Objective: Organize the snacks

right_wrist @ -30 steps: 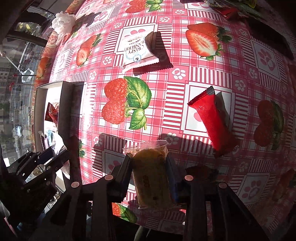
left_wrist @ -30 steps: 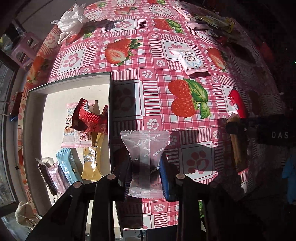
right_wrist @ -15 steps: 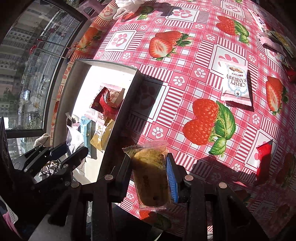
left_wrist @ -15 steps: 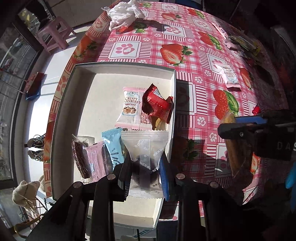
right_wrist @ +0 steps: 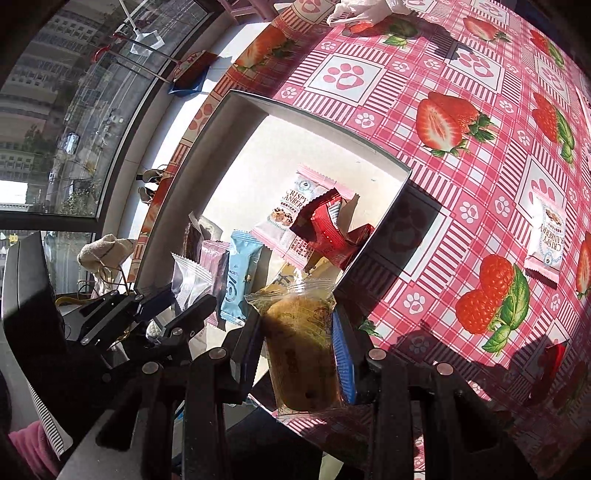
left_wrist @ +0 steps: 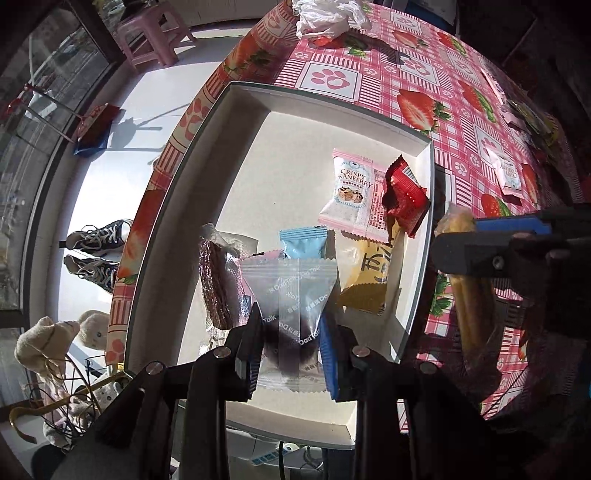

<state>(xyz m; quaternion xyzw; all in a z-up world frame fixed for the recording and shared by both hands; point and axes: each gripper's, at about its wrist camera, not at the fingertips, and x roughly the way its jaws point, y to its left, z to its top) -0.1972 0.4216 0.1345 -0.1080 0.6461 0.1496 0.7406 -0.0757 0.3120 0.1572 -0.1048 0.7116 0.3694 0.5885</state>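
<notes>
My left gripper (left_wrist: 290, 347) is shut on a clear-wrapped dark snack (left_wrist: 291, 317) and holds it above the near part of the white box (left_wrist: 184, 206). My right gripper (right_wrist: 299, 343) is shut on a clear-wrapped yellow cake (right_wrist: 303, 343), over the box's right wall. The right gripper also shows in the left wrist view (left_wrist: 491, 251), the left one in the right wrist view (right_wrist: 173, 310). The box holds several snacks: a Crispy Cranberry pack (left_wrist: 351, 188), a red pack (left_wrist: 404, 195), a blue pack (left_wrist: 303, 243), a yellow pack (left_wrist: 369, 273).
The box sits at the table's left edge on a pink strawberry tablecloth (right_wrist: 461, 155). Another Crispy Cranberry pack (right_wrist: 546, 236) and a red pack (right_wrist: 550, 362) lie on the cloth. A white plastic bag (left_wrist: 328, 16) lies at the far end. Shoes and a stool are on the floor.
Both grippers have moved left with their snacks: the left from over the cloth to above the box, the right from mid-table to the box's right wall.
</notes>
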